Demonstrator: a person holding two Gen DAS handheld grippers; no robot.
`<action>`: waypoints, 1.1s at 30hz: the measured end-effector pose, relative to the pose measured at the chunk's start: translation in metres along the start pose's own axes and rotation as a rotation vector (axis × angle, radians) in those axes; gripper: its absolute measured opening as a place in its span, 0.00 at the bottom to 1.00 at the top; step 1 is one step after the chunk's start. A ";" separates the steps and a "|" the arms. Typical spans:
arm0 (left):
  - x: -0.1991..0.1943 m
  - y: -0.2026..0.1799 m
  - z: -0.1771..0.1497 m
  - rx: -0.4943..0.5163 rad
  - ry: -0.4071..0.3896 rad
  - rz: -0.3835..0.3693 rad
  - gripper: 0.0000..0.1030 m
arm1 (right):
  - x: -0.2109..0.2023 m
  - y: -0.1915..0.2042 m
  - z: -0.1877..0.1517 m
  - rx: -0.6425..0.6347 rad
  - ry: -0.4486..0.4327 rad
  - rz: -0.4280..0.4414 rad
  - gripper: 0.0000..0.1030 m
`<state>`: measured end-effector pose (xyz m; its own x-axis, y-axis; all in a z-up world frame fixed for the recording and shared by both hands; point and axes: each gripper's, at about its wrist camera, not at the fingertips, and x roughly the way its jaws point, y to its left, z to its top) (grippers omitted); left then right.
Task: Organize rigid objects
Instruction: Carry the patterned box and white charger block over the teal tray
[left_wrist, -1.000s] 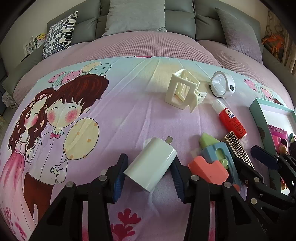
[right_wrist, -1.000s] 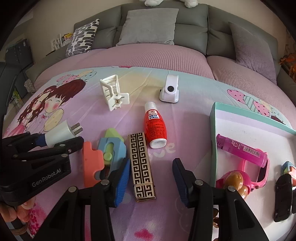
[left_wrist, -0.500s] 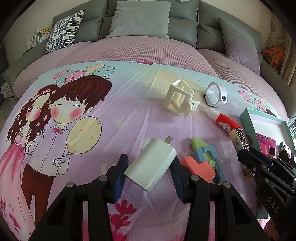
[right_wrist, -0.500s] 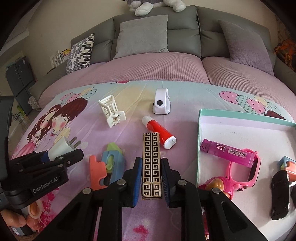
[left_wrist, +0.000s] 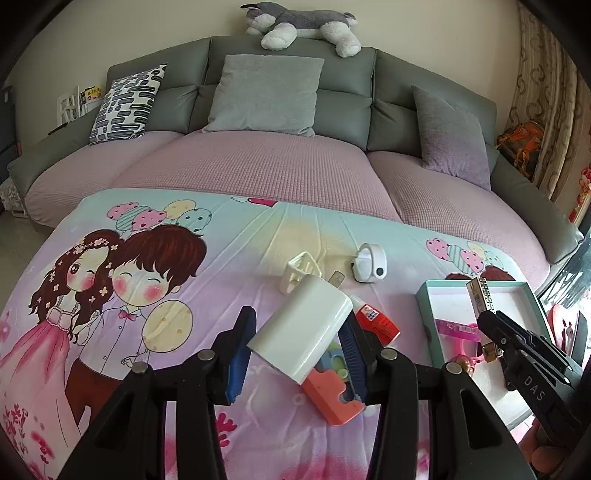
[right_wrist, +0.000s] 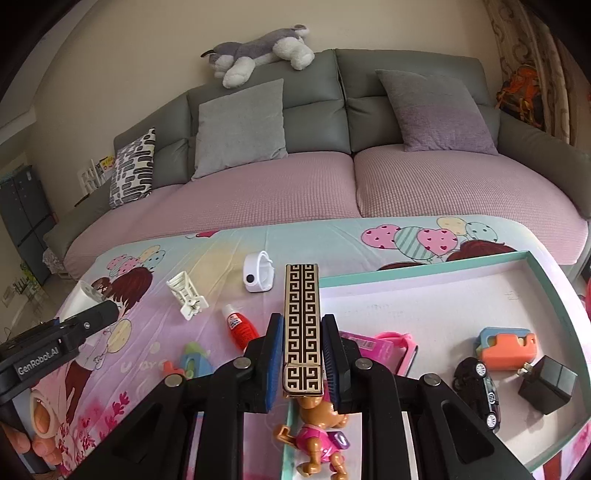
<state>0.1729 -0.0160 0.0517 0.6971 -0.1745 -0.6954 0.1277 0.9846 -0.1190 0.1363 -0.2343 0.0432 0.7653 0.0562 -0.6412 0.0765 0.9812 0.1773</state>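
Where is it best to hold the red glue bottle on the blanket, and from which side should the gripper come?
Probably the red body, at mid-length. The red glue bottle lies flat on the blanket, white cap pointing away from the camera, so come from above with the fingers across its width. The narrow cap looks likelier to slip.

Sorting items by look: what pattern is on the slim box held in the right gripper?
A black-and-gold Greek-key maze pattern on the slim box, clearest in the right wrist view.

Tray (right_wrist: 436, 264) far half bare white floor, open from above. Near half crowded: toy car (right_wrist: 478, 384), black charger (right_wrist: 546, 384), orange-blue toy (right_wrist: 506, 347), pink glasses (right_wrist: 395, 343). Cartoon sheet (left_wrist: 221, 258) left of the white clip (left_wrist: 295, 273) lies free.
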 end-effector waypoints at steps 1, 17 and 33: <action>-0.001 -0.006 0.001 0.006 0.000 -0.012 0.46 | -0.001 -0.008 0.000 0.011 0.001 -0.017 0.22; 0.014 -0.124 -0.020 0.187 0.081 -0.167 0.46 | -0.021 -0.117 -0.007 0.203 0.005 -0.240 0.22; 0.044 -0.188 -0.048 0.274 0.174 -0.223 0.46 | -0.030 -0.143 -0.013 0.261 -0.002 -0.260 0.22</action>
<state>0.1454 -0.2088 0.0095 0.5041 -0.3572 -0.7864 0.4623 0.8806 -0.1037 0.0940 -0.3743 0.0271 0.7003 -0.1899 -0.6881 0.4290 0.8824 0.1931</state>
